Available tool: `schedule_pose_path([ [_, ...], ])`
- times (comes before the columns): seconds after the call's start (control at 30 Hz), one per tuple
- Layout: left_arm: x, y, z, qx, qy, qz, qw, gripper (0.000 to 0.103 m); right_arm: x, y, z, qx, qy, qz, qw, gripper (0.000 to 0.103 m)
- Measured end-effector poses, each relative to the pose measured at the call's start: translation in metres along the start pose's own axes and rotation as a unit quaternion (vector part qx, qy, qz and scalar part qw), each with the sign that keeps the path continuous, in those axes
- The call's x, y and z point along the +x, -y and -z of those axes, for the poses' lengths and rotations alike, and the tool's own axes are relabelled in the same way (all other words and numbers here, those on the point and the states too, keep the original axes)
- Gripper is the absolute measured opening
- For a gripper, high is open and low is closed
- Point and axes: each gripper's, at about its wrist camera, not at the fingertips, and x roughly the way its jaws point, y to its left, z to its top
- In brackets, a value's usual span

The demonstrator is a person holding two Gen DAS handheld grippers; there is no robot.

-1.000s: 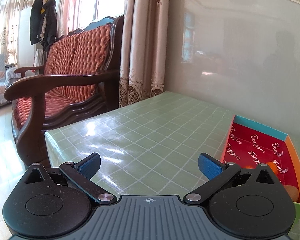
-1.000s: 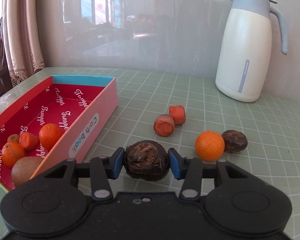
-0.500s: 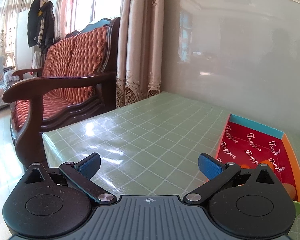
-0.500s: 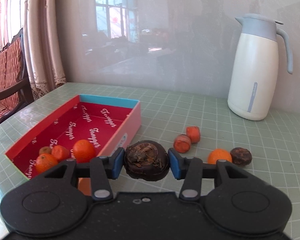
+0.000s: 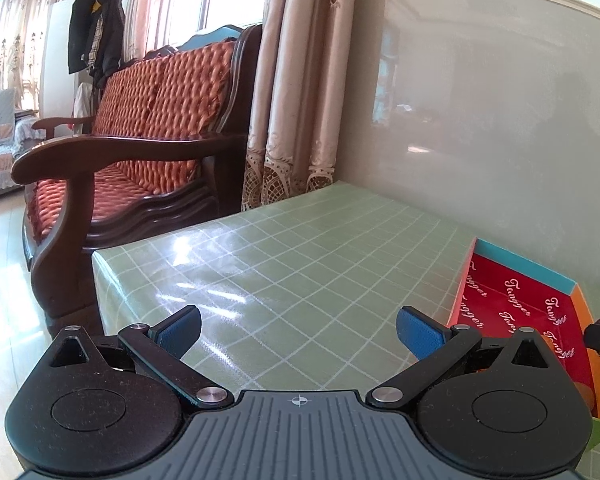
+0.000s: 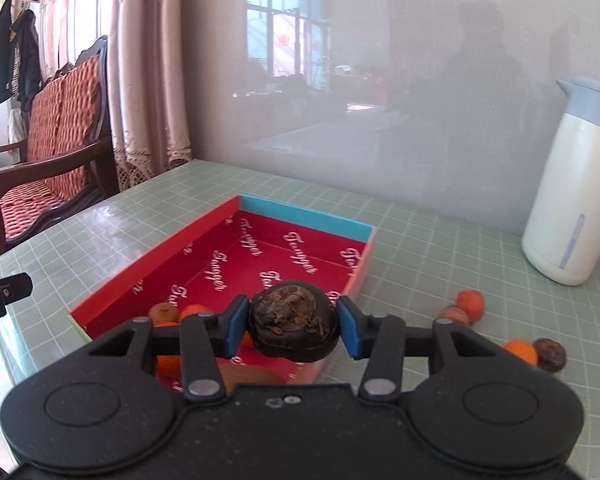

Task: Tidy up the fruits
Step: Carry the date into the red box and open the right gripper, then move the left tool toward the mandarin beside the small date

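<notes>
White script reading "Tangger" repeats across the red lining of the open box [image 6: 260,256] on the green checked counter [image 5: 300,248]. The right gripper [image 6: 293,328] clenches a dark mangosteen [image 6: 294,330] above the box's near end; the left gripper [image 5: 298,326] is released, fingers spread. A wooden sofa [image 5: 140,128] stands left.

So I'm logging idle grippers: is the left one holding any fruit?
No, the left gripper is open with only bare table between its fingers.
</notes>
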Motion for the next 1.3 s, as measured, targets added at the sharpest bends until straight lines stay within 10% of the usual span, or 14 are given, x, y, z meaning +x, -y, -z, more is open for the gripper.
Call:
schedule_pose_path([
  [0.93, 0.009, -0.006, 0.0, 0.005, -0.011, -0.011, 0.9999, 0.103, 0.051, -0.039, -0.006, -0.008, -0.03, -0.033, 0.999, 0.047],
  [1.3, 0.006, -0.001, 0.001, 0.005, -0.011, -0.005, 0.9999, 0.103, 0.026, -0.029, -0.014, 0.003, 0.004, -0.015, 1.0, 0.078],
])
